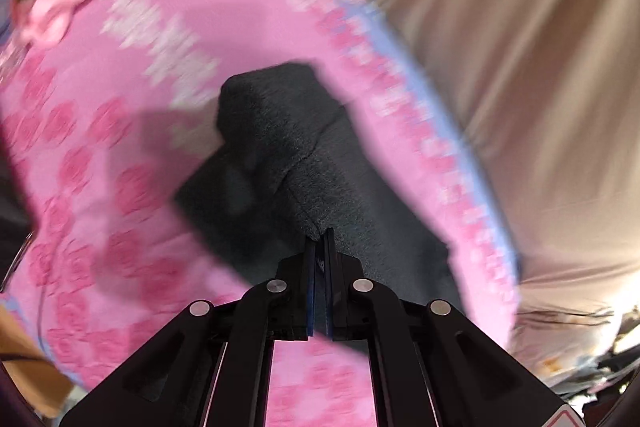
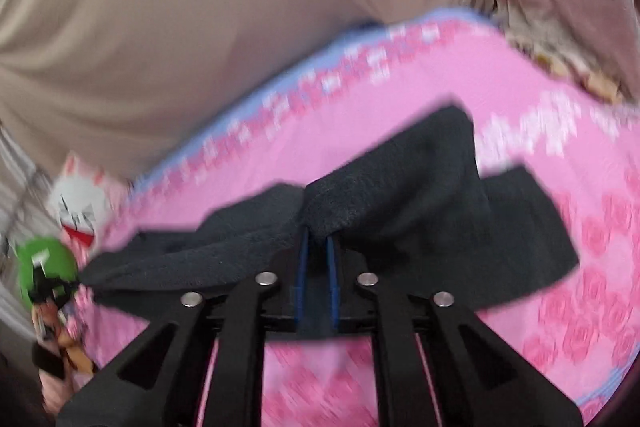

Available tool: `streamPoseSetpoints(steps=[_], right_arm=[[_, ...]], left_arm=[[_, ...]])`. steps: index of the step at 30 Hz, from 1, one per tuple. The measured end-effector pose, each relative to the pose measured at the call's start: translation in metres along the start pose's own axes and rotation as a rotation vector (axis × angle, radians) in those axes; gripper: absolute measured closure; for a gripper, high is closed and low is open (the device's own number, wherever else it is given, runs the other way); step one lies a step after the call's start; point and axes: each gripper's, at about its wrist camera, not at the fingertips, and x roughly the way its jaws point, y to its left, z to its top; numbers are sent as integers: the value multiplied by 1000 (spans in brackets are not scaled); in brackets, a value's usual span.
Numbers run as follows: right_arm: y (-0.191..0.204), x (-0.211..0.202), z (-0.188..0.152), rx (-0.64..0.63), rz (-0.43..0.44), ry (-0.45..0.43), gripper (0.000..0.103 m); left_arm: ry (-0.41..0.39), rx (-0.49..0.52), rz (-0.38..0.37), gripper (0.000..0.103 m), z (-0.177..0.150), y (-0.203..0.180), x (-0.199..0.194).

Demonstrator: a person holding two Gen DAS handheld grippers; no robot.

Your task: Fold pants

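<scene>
The pants (image 1: 304, 163) are dark charcoal fleece and lie rumpled over a pink rose-print blanket (image 1: 100, 155). My left gripper (image 1: 320, 235) is shut on an edge of the pants and holds the cloth up in front of the camera. In the right wrist view the pants (image 2: 420, 195) stretch from lower left to right across the blanket (image 2: 560, 307). My right gripper (image 2: 318, 233) is shut on a fold of the pants, with dark cloth pinched between its blue pads. The other gripper (image 2: 46, 285) shows at the far left, holding the pants' far end.
The person's beige clothing (image 1: 520, 67) fills the right side of the left wrist view and the top of the right wrist view (image 2: 180, 27). A white and red plush toy (image 2: 80, 207) lies at the blanket's left edge. The blanket has a blue border (image 1: 424, 87).
</scene>
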Motion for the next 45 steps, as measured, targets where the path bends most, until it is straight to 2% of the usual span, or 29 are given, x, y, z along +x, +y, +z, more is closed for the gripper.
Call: streamPoseSetpoints(steps=[2,4,5,6,7,10,11,12,15,16,17,18,19,23,24,25,27,29,31,32,33,35,36,37,38,39,40,41,45], right_arm=[[-27,0,-20,71,-31,21,80],[-51,-11,-24,183,31,-12,74],[-60,-17,-23,232,70,-37,56],[-64,-21,-20,252,87,-57,45],[-64,-28,-14,255,82,-89,45],[-48,-36,10,175,1,-147,41],[-42,-34,18,152,-17,-148,32],[-35,-30,23,125,-35,-143,28],[-13,3,39,5,-168,-84,28],[-5,19,41,-55,-245,-66,30],[-3,29,44,-95,-295,-47,60],[-3,40,43,-118,-324,-20,98],[-5,39,44,-99,-307,-40,99],[-2,-40,50,-18,-91,-321,99],[-11,-52,46,8,-63,-354,99],[-27,-52,42,34,-67,-333,98],[-62,-16,34,42,-175,-176,96],[-88,7,22,105,-191,-55,96],[-98,0,16,154,-137,-76,91],[-97,-5,16,160,-131,-86,86],[-98,-9,18,165,-123,-98,66],[-105,-11,25,182,-101,-113,44],[-108,-10,28,186,-103,-116,44],[-107,-5,34,185,-105,-121,46],[-108,-2,37,181,-107,-125,62],[-105,2,37,181,-119,-120,90],[-101,6,38,189,-145,-107,102],[-96,8,41,196,-153,-101,101],[-71,3,74,159,-146,-146,101]], left_arm=[[54,-14,37,101,-6,17,21],[52,-29,42,100,-13,27,25],[41,-26,46,100,-14,27,24],[30,-19,53,99,-15,26,22],[15,-10,62,99,-16,24,19],[-20,24,104,99,-17,14,15],[-24,30,114,99,-18,11,15],[-28,34,126,99,-19,8,17],[-32,28,147,99,-20,10,23],[-32,23,149,99,-20,11,25],[-31,18,152,99,-21,12,28],[-34,21,155,99,-21,12,28],[-43,27,155,99,-22,12,27],[-97,77,153,99,-24,2,12],[-105,95,155,99,-25,0,9],[-108,104,156,99,-25,-1,8],[-106,118,164,99,-25,0,12],[-87,105,169,99,-23,4,21],[-74,82,166,99,-24,8,28],[-74,71,162,99,-24,10,29],[-75,65,156,99,-25,11,29],[-75,49,135,94,-25,12,28],[-67,28,109,79,-23,14,28],[-64,9,74,76,-22,16,28],[-62,-14,28,76,-20,18,29],[-63,-24,10,76,-17,18,30],[-68,-25,4,88,-14,16,31],[-75,-14,12,101,-10,12,33],[-105,25,-8,101,16,-19,24]])
